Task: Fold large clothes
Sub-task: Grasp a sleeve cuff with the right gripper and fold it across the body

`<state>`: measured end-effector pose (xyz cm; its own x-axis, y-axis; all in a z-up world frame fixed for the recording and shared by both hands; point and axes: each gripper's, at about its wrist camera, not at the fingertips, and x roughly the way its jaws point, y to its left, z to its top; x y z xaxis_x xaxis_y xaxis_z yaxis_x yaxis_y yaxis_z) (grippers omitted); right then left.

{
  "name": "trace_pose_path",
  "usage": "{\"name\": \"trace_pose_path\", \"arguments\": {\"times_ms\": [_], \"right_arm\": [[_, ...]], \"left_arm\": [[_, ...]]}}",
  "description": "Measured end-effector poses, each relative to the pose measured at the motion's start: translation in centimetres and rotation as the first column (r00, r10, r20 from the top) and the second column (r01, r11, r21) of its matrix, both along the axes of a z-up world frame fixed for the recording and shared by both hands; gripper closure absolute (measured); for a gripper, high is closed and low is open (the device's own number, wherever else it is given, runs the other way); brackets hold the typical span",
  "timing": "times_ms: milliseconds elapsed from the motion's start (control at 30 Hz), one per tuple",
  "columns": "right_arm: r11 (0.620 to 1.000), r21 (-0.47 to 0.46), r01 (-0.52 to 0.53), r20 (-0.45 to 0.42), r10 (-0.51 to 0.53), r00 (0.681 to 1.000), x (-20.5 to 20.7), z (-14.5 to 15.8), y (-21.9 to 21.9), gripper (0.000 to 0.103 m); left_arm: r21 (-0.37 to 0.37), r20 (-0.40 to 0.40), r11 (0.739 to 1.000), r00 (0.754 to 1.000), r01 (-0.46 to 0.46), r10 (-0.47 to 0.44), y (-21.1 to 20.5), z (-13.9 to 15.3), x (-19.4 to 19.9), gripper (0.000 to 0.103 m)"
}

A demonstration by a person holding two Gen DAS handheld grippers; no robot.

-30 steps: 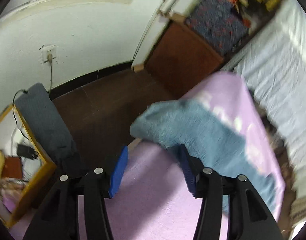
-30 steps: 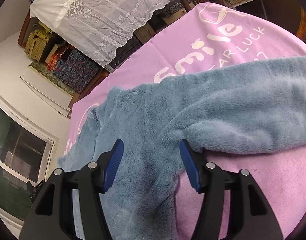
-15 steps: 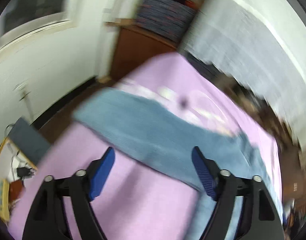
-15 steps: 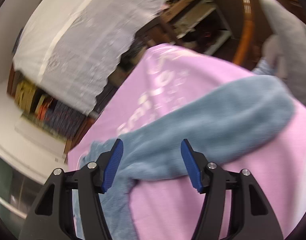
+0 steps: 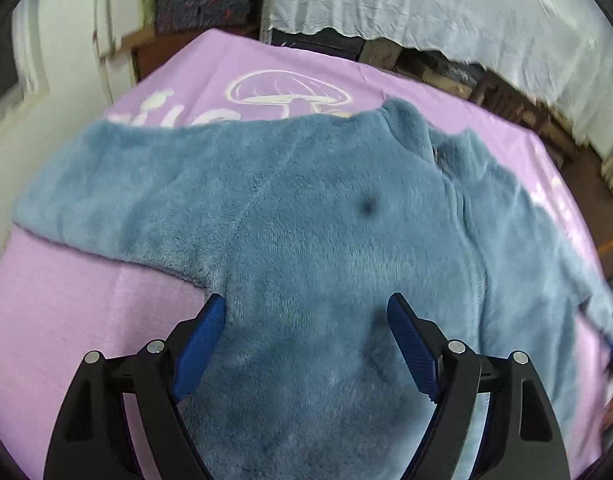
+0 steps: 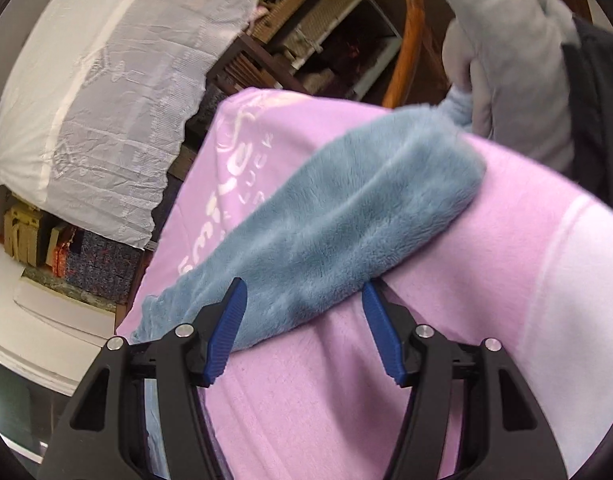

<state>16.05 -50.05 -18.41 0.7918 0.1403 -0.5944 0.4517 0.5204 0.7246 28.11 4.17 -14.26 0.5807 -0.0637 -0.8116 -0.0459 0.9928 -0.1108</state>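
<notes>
A fluffy blue fleece sweater point(image 5: 326, 240) lies spread flat on a counter covered with a pink cloth point(image 5: 74, 320) printed with a white mushroom and lettering. In the left wrist view, the sweater's collar points toward the far edge of the counter, and one sleeve point(image 5: 118, 196) stretches out to the counter's left edge. The left claw point(image 5: 306, 324) hangs above the sweater's body with its blue pads spread wide, holding nothing.

In the right wrist view, the other sleeve point(image 6: 346, 216) lies diagonally across the pink cloth point(image 6: 486, 280), its cuff reaching the counter's far right corner. The right claw point(image 6: 304, 304) is also wide apart and empty, its pads on either side of the sleeve near the upper arm. Beyond the far edge hangs a white lace cloth point(image 6: 106, 100) over stacked furniture.
</notes>
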Motion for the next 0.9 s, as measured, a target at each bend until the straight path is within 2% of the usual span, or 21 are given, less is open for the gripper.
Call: {"name": "trace_pose_path", "arguments": {"times_ms": [67, 100, 133, 200, 267, 333, 400, 467, 533, 600, 700, 767, 833, 867, 900], "right_arm": [[0.999, -0.019, 0.029, -0.006, -0.029, 1.000, 1.2, 0.0, -0.4, 0.060], [0.999, -0.006, 0.042, 0.006, -0.042, 0.999, 1.4, -0.1, -0.6, 0.089], [0.998, 0.020, 0.062, 0.026, -0.062, 0.998, 1.3, -0.2, -1.1, 0.097], [0.995, 0.020, 0.095, 0.084, -0.096, 0.992, 0.8, 0.7, -1.4, 0.097], [0.991, -0.048, 0.128, 0.131, -0.121, 0.984, 0.0, 2.2, -1.7, 0.097], [0.990, -0.042, 0.135, 0.115, -0.130, 0.985, 0.0, 1.9, -2.3, 0.097], [0.993, -0.004, 0.120, 0.038, -0.120, 0.992, 0.6, 0.0, -2.6, 0.096], [0.995, 0.043, 0.092, 0.014, -0.092, 0.996, 0.9, -0.8, -2.7, 0.092], [0.993, 0.064, 0.095, 0.035, -0.097, 0.995, 0.5, -0.8, -2.8, 0.072], [0.992, 0.076, 0.105, 0.079, -0.111, 0.991, 0.3, -0.5, -2.9, 0.065], [0.981, 0.124, 0.149, 0.119, -0.164, 0.979, -0.4, -0.7, -4.0, 0.066], [0.979, 0.124, 0.161, 0.128, -0.177, 0.976, -0.8, -0.6, -4.5, 0.069], [0.980, 0.108, 0.169, 0.119, -0.182, 0.976, -0.6, -0.5, -4.6, 0.075], [0.979, 0.100, 0.175, 0.109, -0.186, 0.977, -0.6, -0.7, -4.7, 0.078], [0.979, 0.096, 0.181, 0.098, -0.191, 0.977, -0.5, -0.9, -4.8, 0.087]], "left_arm": [[0.029, 0.006, 1.000, 1.000, 0.011, -0.011, -0.7, 0.0, -0.3, 0.020], [0.036, 0.007, 0.999, 1.000, 0.016, -0.016, -0.7, -0.1, -0.4, 0.020], [0.035, 0.009, 0.999, 1.000, 0.018, -0.019, -0.6, -0.1, -0.5, 0.020], [0.018, 0.012, 1.000, 1.000, 0.017, -0.017, -0.5, -0.2, -0.3, 0.020], [0.013, 0.013, 1.000, 1.000, 0.019, -0.020, -0.6, -0.3, -0.2, 0.018], [0.030, 0.012, 0.999, 1.000, 0.026, -0.026, -0.9, -0.3, -0.2, 0.016], [0.046, 0.010, 0.998, 0.999, 0.033, -0.034, -1.4, -0.4, -0.1, 0.014], [0.043, 0.009, 0.998, 0.999, 0.039, -0.039, -1.5, -0.3, -0.2, 0.013], [0.015, 0.016, 0.999, 0.999, 0.041, -0.041, -1.1, -0.1, -0.4, 0.013], [-0.038, 0.034, 0.998, 0.999, 0.042, -0.041, -0.5, 0.5, -0.7, 0.013], [-0.088, 0.088, 0.995, 0.995, 0.044, -0.036, 0.4, 1.8, -1.2, 0.013], [-0.074, 0.112, 0.997, 0.993, 0.040, -0.031, 0.5, 2.3, -1.3, 0.013], [-0.046, 0.093, 0.998, 0.995, 0.049, -0.045, 0.2, 2.0, -0.9, 0.013], [-0.035, 0.051, 0.998, 0.997, 0.059, -0.057, -0.1, 1.1, -0.4, 0.013], [-0.028, 0.014, 0.998, 0.998, 0.057, -0.057, -0.4, 0.3, 0.0, 0.013]]}}
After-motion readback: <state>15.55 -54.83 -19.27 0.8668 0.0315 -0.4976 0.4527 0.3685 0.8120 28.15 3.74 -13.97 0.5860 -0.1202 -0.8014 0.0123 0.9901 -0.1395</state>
